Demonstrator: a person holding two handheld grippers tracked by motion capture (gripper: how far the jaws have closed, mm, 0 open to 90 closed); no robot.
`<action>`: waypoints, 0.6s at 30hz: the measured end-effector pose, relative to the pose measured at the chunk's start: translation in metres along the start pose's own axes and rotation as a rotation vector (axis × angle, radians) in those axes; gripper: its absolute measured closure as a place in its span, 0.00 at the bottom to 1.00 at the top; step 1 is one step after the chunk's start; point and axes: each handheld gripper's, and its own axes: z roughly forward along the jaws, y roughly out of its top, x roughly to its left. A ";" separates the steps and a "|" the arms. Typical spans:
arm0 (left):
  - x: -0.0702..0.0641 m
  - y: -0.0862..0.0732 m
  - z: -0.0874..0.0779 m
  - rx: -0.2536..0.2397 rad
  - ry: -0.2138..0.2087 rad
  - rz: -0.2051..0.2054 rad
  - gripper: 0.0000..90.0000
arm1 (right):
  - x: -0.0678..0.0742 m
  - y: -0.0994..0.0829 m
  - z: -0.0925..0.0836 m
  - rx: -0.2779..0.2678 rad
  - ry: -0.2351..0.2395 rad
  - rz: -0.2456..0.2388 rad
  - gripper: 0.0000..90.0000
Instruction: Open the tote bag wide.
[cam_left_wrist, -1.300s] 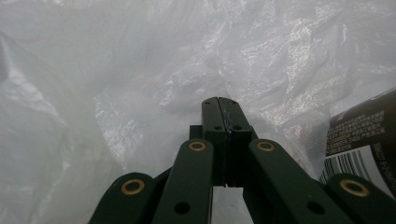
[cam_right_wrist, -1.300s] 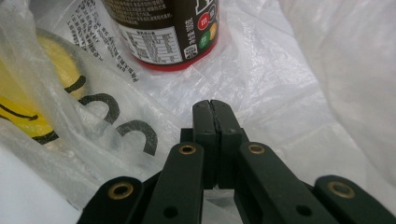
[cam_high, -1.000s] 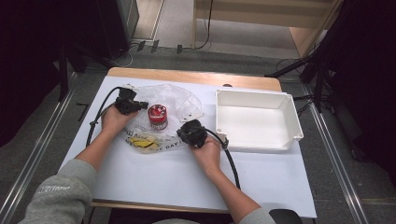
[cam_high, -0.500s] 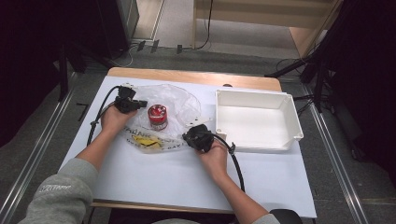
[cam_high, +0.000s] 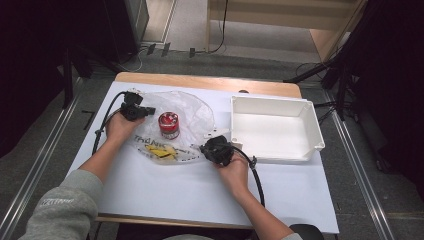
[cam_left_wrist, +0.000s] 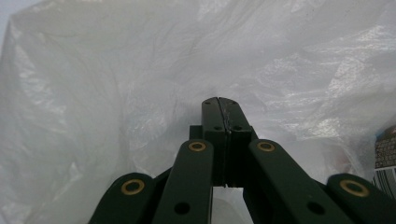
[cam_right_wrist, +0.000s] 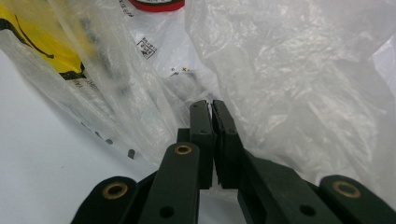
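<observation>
Two grippers are clamped on the bag (cam_high: 192, 117) mid-counter: left gripper (cam_high: 142, 111) on its far-left edge, right gripper (cam_high: 209, 150) on the near-right edge. Looks like the mouth is being spread; next the can (cam_high: 169, 125) probably gets freed toward the tray (cam_high: 305, 122).

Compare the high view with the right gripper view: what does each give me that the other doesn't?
High view alone: the empty white rectangular plastic bin, the white table top, the left gripper at the bag's far-left edge, and both forearms. Right gripper view alone: the right gripper up close, jaws pressed together on a fold of film, and small black print on the bag. Both: the clear crinkled plastic bag with yellow print, and the red round can inside it.
</observation>
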 end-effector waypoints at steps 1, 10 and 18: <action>0.001 0.000 0.000 0.002 -0.008 -0.012 1.00 | 0.000 0.000 0.000 0.001 -0.004 -0.002 0.99; -0.005 0.001 0.002 0.006 -0.038 -0.018 1.00 | -0.003 0.002 0.003 -0.014 -0.026 0.012 0.98; -0.005 0.003 -0.004 0.010 -0.062 -0.025 0.97 | -0.003 0.005 0.002 -0.018 -0.014 0.019 0.98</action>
